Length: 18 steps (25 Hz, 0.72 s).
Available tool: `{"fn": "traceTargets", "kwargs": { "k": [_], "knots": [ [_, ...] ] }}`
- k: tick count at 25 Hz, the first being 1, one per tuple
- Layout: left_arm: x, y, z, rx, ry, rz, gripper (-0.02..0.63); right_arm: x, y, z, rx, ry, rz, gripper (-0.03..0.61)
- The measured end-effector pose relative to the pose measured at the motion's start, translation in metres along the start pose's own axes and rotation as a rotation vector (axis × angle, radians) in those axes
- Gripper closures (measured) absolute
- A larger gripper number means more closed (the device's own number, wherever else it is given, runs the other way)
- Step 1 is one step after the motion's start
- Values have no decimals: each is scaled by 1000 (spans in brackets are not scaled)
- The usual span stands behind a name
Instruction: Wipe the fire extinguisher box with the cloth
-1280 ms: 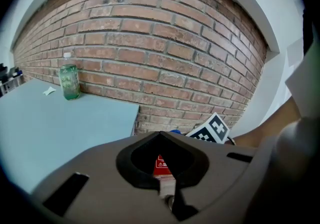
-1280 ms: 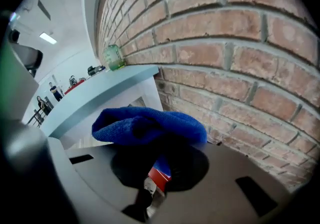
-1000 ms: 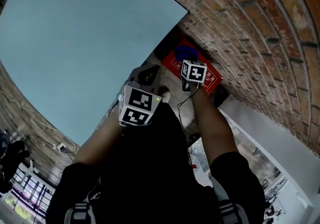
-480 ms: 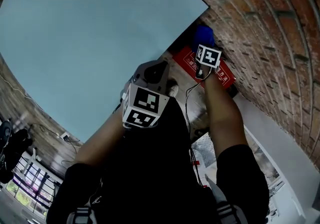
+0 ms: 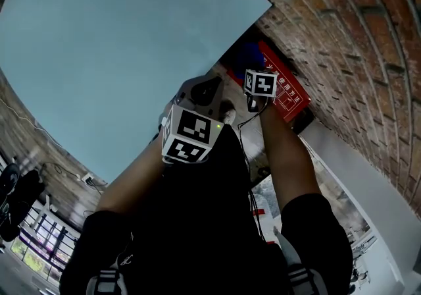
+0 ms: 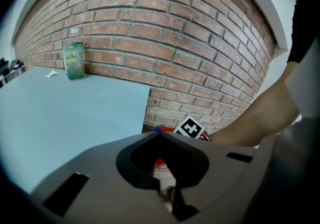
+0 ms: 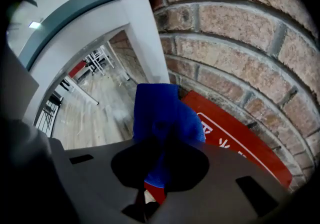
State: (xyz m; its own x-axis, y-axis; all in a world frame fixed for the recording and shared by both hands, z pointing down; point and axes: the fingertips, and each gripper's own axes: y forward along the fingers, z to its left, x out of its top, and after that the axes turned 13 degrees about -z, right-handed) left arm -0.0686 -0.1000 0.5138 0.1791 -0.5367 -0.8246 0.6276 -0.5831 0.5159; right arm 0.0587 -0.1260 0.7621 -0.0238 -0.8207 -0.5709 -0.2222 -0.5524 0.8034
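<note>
1. Head view: The left gripper [image 5: 202, 93] is held low in front of the person's body, beside the edge of a pale blue table [image 5: 112, 43]. The right gripper [image 5: 253, 104] reaches further ahead. Just beyond its tip are the blue cloth [image 5: 248, 55] and the red fire extinguisher box [image 5: 289, 93], which lies along the foot of a brick wall [image 5: 348, 37].
2. Left gripper view: The left gripper [image 6: 169, 195] has its jaws together with nothing between them. Ahead of it are the right gripper's marker cube [image 6: 190, 128] and slivers of the box [image 6: 205, 137]. A green bottle [image 6: 75, 60] stands well off to the left on the table [image 6: 75, 113].
3. Right gripper view: The right gripper [image 7: 146, 199] is clamped on the cloth [image 7: 162, 118], which bunches up past the jaws. The cloth overlaps the box's near end; the rest of the box [image 7: 235, 138] runs off to the right, against the wall [image 7: 240, 43].
</note>
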Motion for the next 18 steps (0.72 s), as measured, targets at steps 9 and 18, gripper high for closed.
{"fn": "traceTargets", "kwargs": {
  "k": [9, 18],
  "knots": [
    [0, -4, -4, 7, 18, 16, 607, -52, -17, 32, 77, -25, 24, 531],
    [0, -3, -4, 19, 39, 40, 607, -14, 0, 5, 27, -70, 13, 531]
  ]
}}
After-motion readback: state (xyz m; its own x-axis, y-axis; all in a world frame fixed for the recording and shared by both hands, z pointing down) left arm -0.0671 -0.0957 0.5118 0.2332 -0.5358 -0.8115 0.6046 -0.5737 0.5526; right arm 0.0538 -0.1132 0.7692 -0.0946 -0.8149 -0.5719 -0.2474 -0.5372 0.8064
